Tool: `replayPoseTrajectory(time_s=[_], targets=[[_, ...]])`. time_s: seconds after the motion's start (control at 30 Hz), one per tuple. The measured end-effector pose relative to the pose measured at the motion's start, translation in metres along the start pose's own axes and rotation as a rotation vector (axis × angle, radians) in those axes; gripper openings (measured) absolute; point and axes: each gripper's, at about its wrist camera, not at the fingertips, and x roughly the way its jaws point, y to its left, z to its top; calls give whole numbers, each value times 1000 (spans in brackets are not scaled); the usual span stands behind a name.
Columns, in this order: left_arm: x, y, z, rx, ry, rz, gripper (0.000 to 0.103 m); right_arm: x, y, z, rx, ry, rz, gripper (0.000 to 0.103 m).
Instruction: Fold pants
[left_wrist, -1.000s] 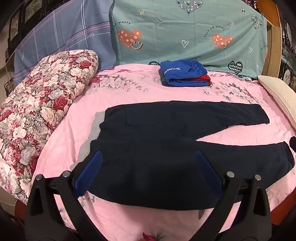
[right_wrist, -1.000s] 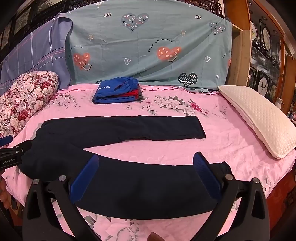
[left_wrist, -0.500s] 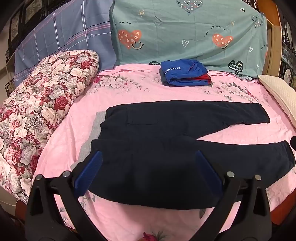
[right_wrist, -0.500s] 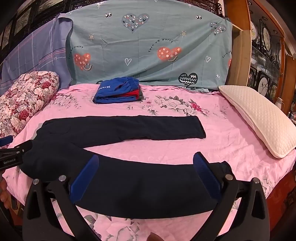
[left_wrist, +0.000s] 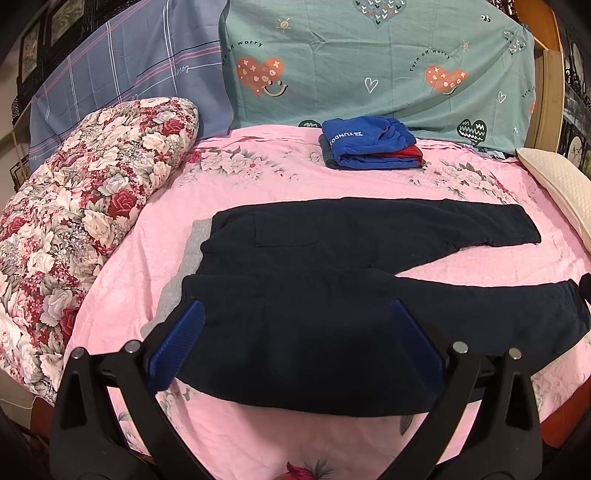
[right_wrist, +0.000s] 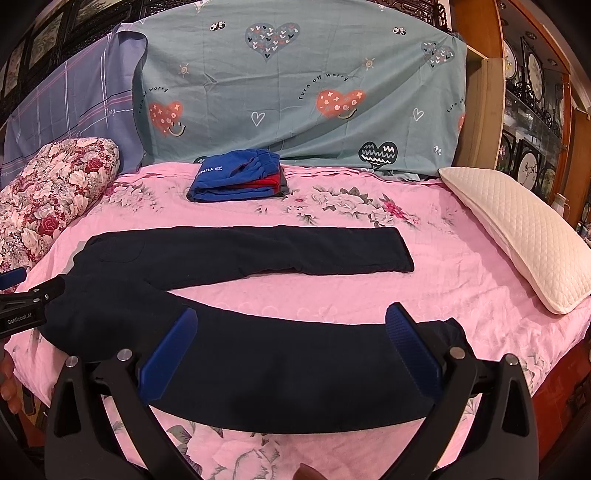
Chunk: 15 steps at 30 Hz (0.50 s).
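**A:** Where are the pants for you right now?

**B:** Your dark navy pants (left_wrist: 332, 295) lie spread flat on the pink floral bedsheet (left_wrist: 258, 192), waistband toward your left with a strip of grey lining (left_wrist: 192, 254) showing at its edge, legs running off to your right. The two legs are parted in a narrow V: the far leg (right_wrist: 295, 251) lies straight, the near leg (right_wrist: 295, 362) runs along the bed's front edge.

**A:** And your claws?

**B:** Your left gripper (left_wrist: 295, 332) is spread wide, blue pads (left_wrist: 177, 343) apart, nothing between them; it hangs over the waist and seat end of the near leg. I cannot tell whether its tips touch the cloth. Your right gripper (right_wrist: 291, 339) is also wide apart and empty, hovering over the near leg, its right pad close to the cuff (right_wrist: 450, 332). From the right wrist view, the side of your left gripper (right_wrist: 26, 306) shows at the frame's left edge, just beside the waistband.

**A:** What else is on the bed?

**B:** A folded stack of blue and red clothes (left_wrist: 369, 147) sits well behind the pants, near the teal heart-print sheet (left_wrist: 369, 66) draped at the back. A rolled floral quilt (left_wrist: 85, 203) lies along your left, and a cream quilted pillow (right_wrist: 517, 236) along your right.
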Motion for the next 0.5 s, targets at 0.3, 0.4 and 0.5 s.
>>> replayPoseTrajectory(time_s=[0.3,0.4,0.5], targets=[[2,0,-1,-1,-1,2,101,-1,0,0,-4,-4,-1,102],[2,1,-1,0,-1,3,101,0,0,0,-3,-1,2,102],[1,1,-1,-1,-3,4,101,-1,0,-1,-4,1,4,102]])
